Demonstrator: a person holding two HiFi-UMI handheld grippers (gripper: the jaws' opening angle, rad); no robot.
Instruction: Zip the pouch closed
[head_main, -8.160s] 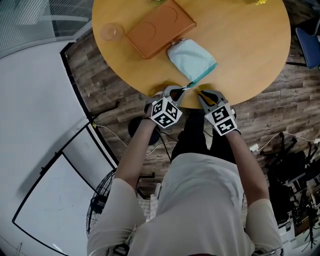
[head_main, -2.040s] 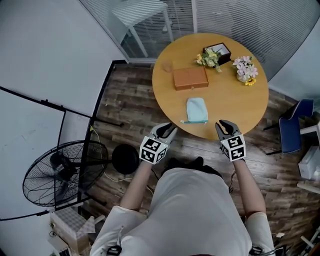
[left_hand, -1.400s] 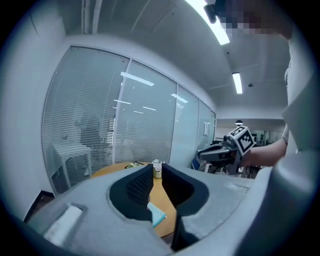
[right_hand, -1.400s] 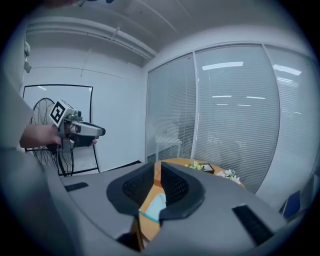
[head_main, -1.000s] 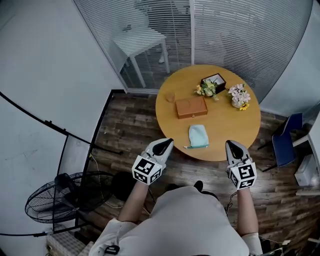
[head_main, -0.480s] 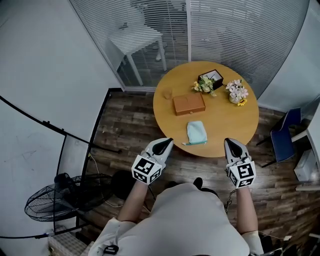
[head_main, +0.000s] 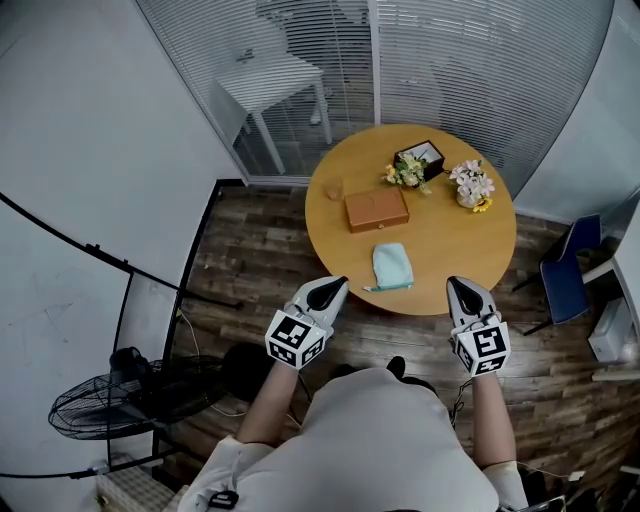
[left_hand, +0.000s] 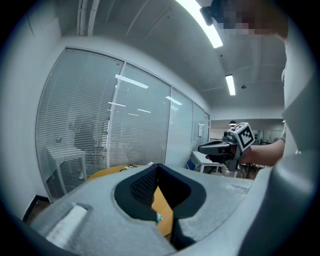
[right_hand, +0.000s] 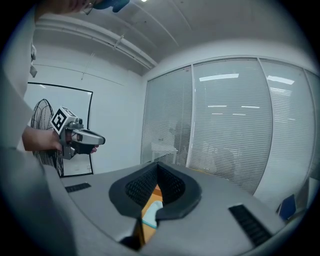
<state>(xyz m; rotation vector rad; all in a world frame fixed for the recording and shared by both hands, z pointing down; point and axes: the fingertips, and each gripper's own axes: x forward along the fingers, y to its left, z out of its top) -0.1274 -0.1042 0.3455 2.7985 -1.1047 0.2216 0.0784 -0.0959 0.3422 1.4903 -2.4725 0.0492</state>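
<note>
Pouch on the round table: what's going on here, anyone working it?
Nobody is handling it right now. The person stands clear of the round table, holding the left gripper and right gripper out in front, both shut and empty. The light blue pouch lies flat near the table's near edge, in front of the brown case. It is too small to tell if the zip is closed.
</note>
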